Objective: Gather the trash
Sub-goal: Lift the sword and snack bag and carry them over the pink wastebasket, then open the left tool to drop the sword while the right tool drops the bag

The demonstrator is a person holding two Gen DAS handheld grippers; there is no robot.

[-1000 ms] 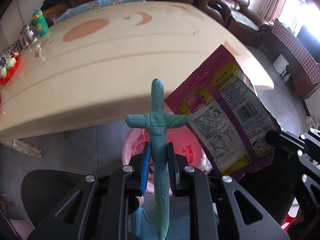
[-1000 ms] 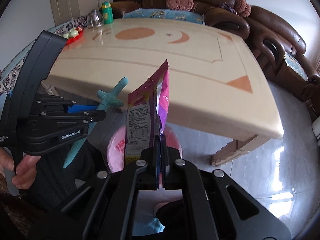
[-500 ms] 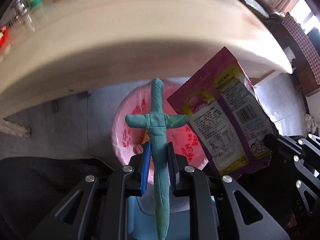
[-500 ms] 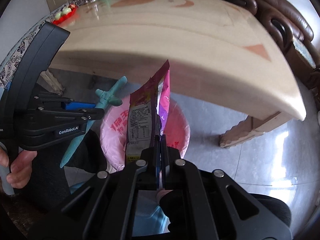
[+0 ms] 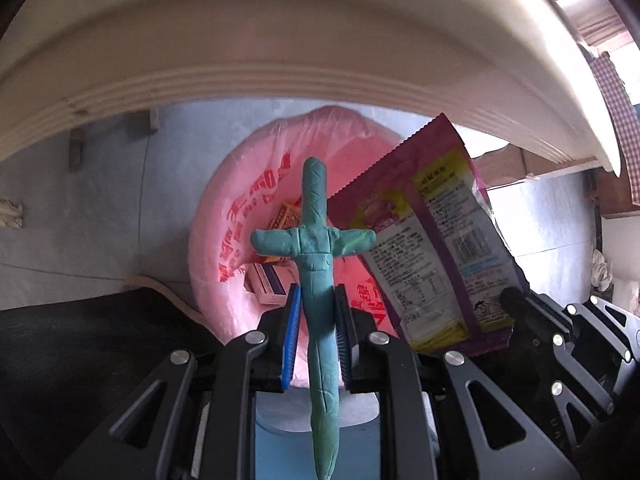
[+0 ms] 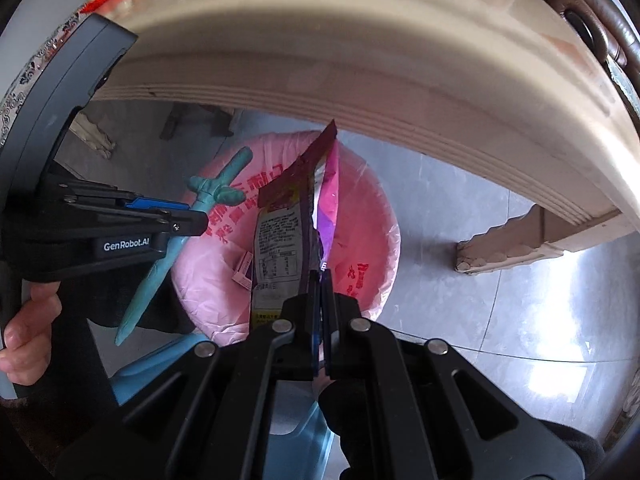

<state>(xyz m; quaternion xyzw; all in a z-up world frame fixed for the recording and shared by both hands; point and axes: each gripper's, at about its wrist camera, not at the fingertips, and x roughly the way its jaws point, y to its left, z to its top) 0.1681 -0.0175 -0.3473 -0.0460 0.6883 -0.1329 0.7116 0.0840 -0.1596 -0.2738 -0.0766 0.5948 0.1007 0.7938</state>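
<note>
While both grippers hang pointed steeply down over the floor, the largest thing in view is the cream-coloured wooden bench (image 5: pixel 304 52), whose moulded near edge arches across the top of both wrist views. Nothing held rests on it; both items of trash are below and in front of that near edge.

Under the edge stands the round waste bin lined with a pink plastic bag printed in red characters (image 5: pixel 224 216). Its mouth is open and unobstructed. Inside lie a small white-and-purple cardboard box (image 5: pixel 267 284) and a yellow-orange printed carton (image 5: pixel 285 216); further contents cannot be made out.

The right gripper (image 6: pixel 321 280) has its jaws closed narrow on the bottom edge of a flat purple-and-yellow foil snack packet (image 6: pixel 280 256), which stands upright over the bin mouth. The left gripper (image 5: pixel 316 320) has its blue-padded jaws clamped on the blade of a teal sword-shaped modelling-clay piece (image 5: pixel 316 248), the handle end pointing toward the bin. In the right wrist view the sword sits over the left part of the bin rim. A hand (image 6: pixel 24 332) grips the left tool's handle.

Step in hand, as judged: carrying both items to the bin for disposal. The next move calls for each item to be centred over the bin mouth, then for the jaws to open so that it drops inside; the sword needs the greater correction, and soft clay may stick to the pads.
</note>
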